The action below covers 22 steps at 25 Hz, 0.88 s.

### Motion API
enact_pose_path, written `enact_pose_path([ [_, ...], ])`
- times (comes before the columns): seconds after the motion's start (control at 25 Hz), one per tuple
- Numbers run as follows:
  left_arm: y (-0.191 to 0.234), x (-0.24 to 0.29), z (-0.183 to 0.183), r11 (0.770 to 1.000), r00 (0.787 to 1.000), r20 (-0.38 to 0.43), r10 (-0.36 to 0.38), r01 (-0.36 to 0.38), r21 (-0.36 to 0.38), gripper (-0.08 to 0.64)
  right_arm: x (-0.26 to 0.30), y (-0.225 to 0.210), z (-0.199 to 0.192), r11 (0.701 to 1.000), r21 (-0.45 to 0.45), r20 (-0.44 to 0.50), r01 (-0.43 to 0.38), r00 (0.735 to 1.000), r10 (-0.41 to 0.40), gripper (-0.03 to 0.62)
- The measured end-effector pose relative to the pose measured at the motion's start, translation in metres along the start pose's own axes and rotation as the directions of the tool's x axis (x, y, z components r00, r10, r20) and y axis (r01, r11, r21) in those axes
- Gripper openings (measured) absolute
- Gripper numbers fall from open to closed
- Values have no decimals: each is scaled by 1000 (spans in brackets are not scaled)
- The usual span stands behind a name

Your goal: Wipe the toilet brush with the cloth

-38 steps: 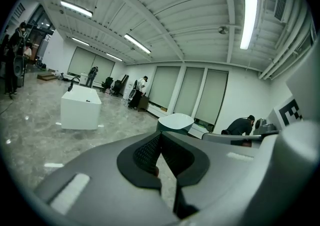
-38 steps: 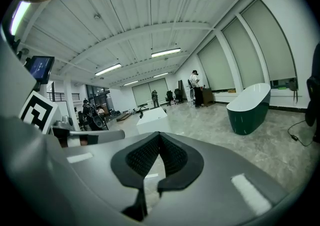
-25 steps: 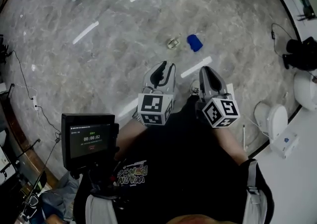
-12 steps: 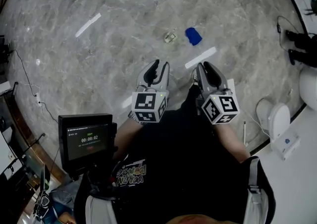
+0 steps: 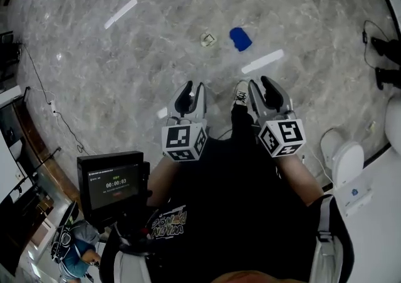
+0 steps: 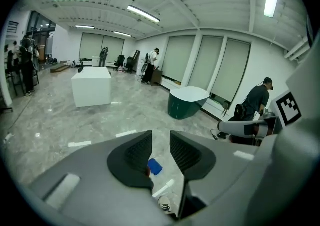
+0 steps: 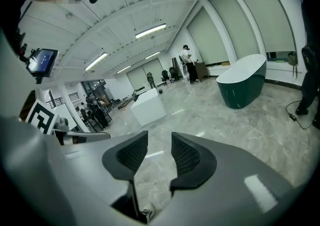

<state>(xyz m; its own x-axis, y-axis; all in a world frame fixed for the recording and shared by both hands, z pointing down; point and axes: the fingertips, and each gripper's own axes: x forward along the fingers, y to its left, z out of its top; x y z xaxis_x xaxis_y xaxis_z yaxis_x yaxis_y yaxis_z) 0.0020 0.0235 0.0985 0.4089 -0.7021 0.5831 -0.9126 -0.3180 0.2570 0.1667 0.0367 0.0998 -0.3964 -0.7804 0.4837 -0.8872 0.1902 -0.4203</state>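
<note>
1. Cloth (image 5: 240,39): we take the blue lump on the floor (image 5: 125,75) for it. It lies well ahead of both tools, beyond our shoe (image 5: 240,94).
2. Of the brush we can pick out nothing sure. A small pale thing (image 5: 208,39) sits just left of the cloth, too small to name.
3. Our left tool (image 5: 190,89) has its jaws apart, having just been opening, and nothing is between them. The cloth shows through the gap, far off on the floor, so this tool points roughly at it.
4. Our right tool (image 5: 264,86) also has its jaws apart, just opened wider, and is empty. Only bare floor shows through its gap.
5. What the coming move turns on: the cloth is ahead and below, between the lines of the two tools, and in the head view somewhat nearer the right one. It is bunched, with no clear long axis, so we judge any jaw angle would serve.
6. We judge the task barely begun: a step forward and a reach down come first.
7. Containers: a dark green tub (image 6: 187,101) stands well beyond the cloth. We cannot see its inside.
</note>
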Motion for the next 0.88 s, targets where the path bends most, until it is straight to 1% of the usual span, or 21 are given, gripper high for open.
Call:
enact_pose_path([
  [0.08, -2, 12, -7, 1000, 1000, -19, 16, -17, -9, 118, 6, -18, -9, 1000, 13, -27, -1, 1000, 1, 161],
  [0.2, -11, 16, -13, 1000, 998, -56, 4, -4, 0, 118, 3, -31, -10, 1000, 27, -29, 17, 999, -16, 161],
  [0.28, -20, 16, -12, 1000, 998, -69, -11, 12, 23, 118, -4, -35, -3, 999, 22, -22, 29, 999, -28, 161],
  [0.4, -22, 19, 2, 997, 999, -47, -9, 13, 71, 118, -8, -37, 4, 998, 30, -25, 50, 998, -49, 164],
  [0.52, -15, 18, 17, 993, 999, 4, 36, -36, 111, 118, -5, -40, 3, 999, 19, -55, 47, 997, -46, 167],
  [0.64, 2, 13, 16, 985, 995, 36, 94, -98, 142, 132, 11, -37, -2, 1000, -7, -81, 14, 997, -14, 172],
  [0.76, 19, 6, 1, 981, 991, 32, 130, -133, 142, 141, 28, -33, -13, 1000, -25, -104, -16, 995, 13, 176],
  [0.88, 23, -2, -5, 980, 987, 40, 157, -161, 119, 141, 39, -37, -18, 999, -42, -121, -31, 992, 26, 183],
])
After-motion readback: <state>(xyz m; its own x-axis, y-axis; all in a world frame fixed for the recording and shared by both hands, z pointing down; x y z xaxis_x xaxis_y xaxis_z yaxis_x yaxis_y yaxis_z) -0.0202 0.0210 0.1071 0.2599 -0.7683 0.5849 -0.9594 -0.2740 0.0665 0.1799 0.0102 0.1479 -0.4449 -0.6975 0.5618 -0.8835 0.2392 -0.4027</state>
